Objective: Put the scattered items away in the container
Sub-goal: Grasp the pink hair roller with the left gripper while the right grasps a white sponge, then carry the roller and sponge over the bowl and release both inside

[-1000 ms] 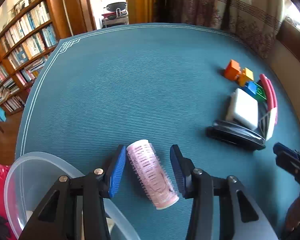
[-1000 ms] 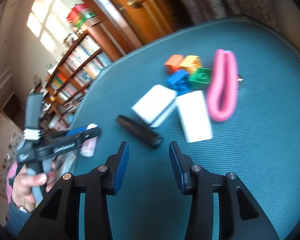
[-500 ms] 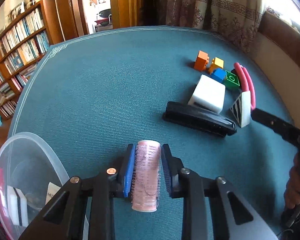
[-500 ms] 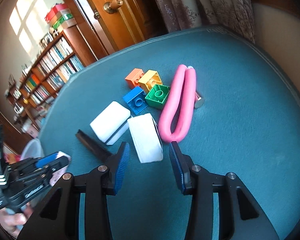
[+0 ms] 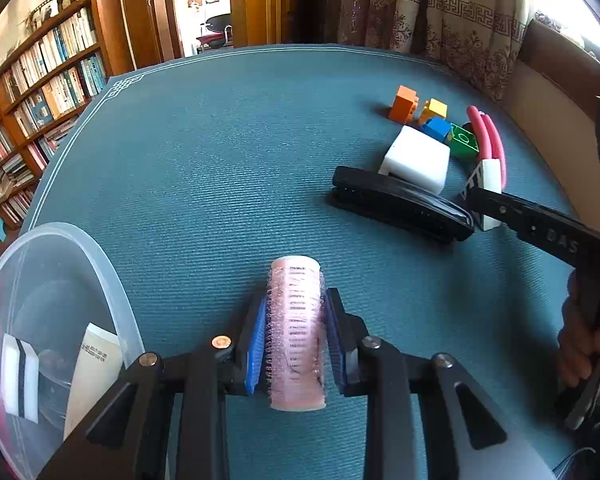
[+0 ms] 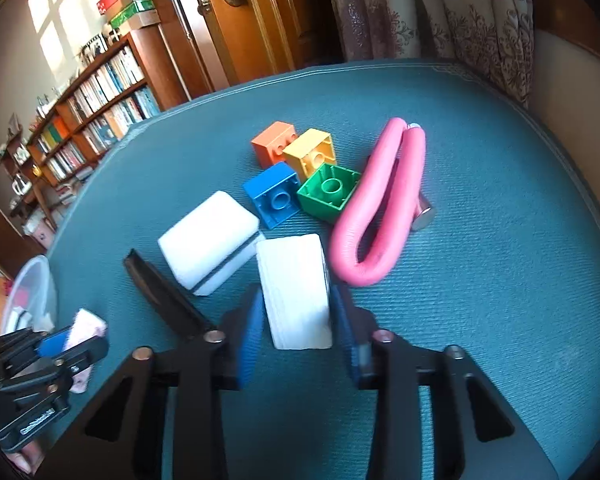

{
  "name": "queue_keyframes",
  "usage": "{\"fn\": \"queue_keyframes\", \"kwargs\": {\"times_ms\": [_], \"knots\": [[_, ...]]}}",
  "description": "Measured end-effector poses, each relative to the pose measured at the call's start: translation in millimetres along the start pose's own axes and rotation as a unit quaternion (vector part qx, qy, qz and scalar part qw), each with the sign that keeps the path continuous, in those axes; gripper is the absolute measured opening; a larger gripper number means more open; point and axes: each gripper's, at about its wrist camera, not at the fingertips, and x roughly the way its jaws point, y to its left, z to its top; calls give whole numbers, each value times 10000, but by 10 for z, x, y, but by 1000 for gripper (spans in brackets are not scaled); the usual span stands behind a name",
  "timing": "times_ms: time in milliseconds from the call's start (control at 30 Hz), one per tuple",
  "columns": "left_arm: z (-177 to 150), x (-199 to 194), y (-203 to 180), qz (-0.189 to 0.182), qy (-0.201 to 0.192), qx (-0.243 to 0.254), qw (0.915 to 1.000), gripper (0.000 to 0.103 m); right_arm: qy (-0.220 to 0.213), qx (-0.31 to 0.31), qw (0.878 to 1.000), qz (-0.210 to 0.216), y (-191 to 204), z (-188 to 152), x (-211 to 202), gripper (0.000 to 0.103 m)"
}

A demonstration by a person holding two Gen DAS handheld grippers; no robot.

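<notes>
A pink hair roller [image 5: 296, 332] sits lengthwise between the blue pads of my left gripper [image 5: 296, 300], which is shut on it just above the teal table. The clear plastic container [image 5: 80, 236] stands close to its left with a few items inside. My right gripper [image 6: 297, 298] is open, and its pads flank a white block with a striped side [image 6: 296, 284] that lies on the table. Beyond it are a second white block [image 6: 208, 236], a black comb [image 6: 160, 284], a pink bendy roller [image 6: 384, 208], and orange [image 6: 274, 144], yellow [image 6: 310, 150], blue [image 6: 274, 196] and green [image 6: 328, 190] bricks.
The teal table cover [image 5: 220, 140] stretches wide behind the roller. A bookshelf [image 5: 40, 92] and a wooden door [image 6: 240, 20] stand beyond the far edge, with curtains [image 5: 440, 12] at the back right. A hand [image 5: 584, 344] holds the right gripper at the right edge.
My left gripper has shut on the pink roller, which was lying loose between open fingers a second ago. My right gripper has moved forward until the striped white block lies between its fingers.
</notes>
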Motion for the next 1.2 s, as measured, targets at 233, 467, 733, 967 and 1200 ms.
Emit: {"fn": "queue_keyframes", "kwargs": {"times_ms": [233, 467, 733, 967, 1200], "knots": [[-76, -74, -13, -119, -69, -86, 9999, 31, -43, 184, 9998, 113, -97, -78, -115, 35], [-87, -208, -15, -116, -245, -106, 9996, 31, -202, 347, 9989, 239, -112, -103, -333, 34], [-81, -344, -11, -109, -437, -218, 9987, 31, -308, 296, 9985, 347, -14, -152, -503, 32], [-105, -423, 13, -114, -558, -286, 9980, 31, -361, 389, 9978, 402, -11, -188, -595, 32], [-121, -510, 88, -123, -680, -406, 9968, 31, -448, 309, 9963, 665, 140, -175, -743, 32]]}}
